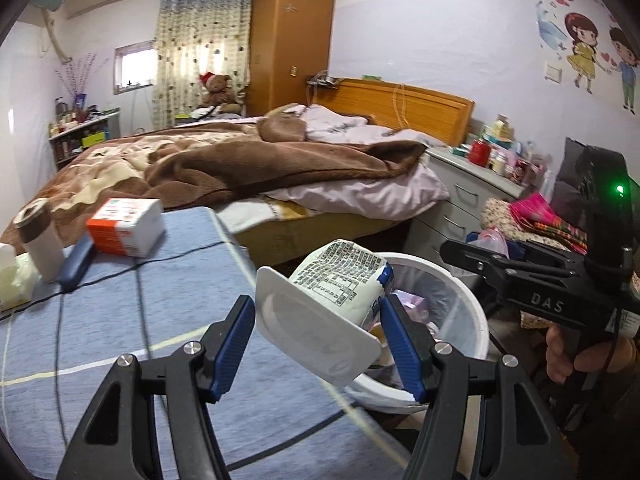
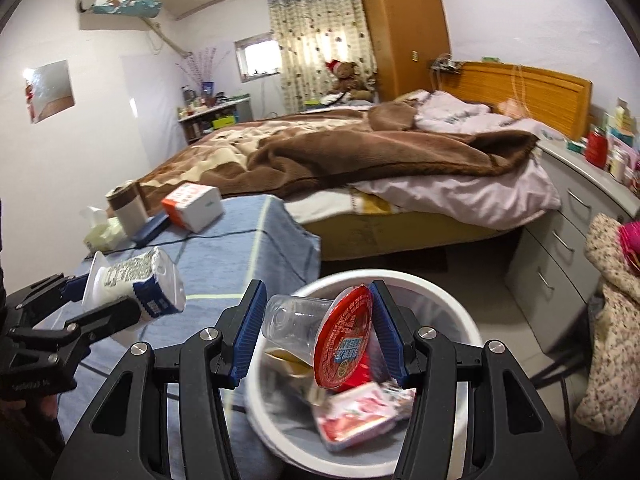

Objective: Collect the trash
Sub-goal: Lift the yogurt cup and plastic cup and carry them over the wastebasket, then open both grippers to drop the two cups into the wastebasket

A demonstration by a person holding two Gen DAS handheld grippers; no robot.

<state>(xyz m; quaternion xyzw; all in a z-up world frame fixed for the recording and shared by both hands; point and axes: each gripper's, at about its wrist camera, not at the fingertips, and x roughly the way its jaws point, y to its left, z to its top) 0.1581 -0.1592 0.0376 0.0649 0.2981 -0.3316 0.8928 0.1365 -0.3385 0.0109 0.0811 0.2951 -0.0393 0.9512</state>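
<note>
Both grippers carry cups at the white bin.

The left gripper [image 1: 318,342] clamps a white yogurt cup [image 1: 340,280] at the bin's [image 1: 478,320] near rim, beside the blue-covered table [image 1: 120,320]. The right gripper [image 2: 318,336] pinches a clear plastic cup [image 2: 296,326] with a red foil lid [image 2: 344,340] over the trash-filled bin.

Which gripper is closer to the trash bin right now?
Right. The right gripper, clamped on a clear cup with a red lid, is directly above the bin. The left gripper, holding a white cup, is beside the rim, over the table edge.
</note>
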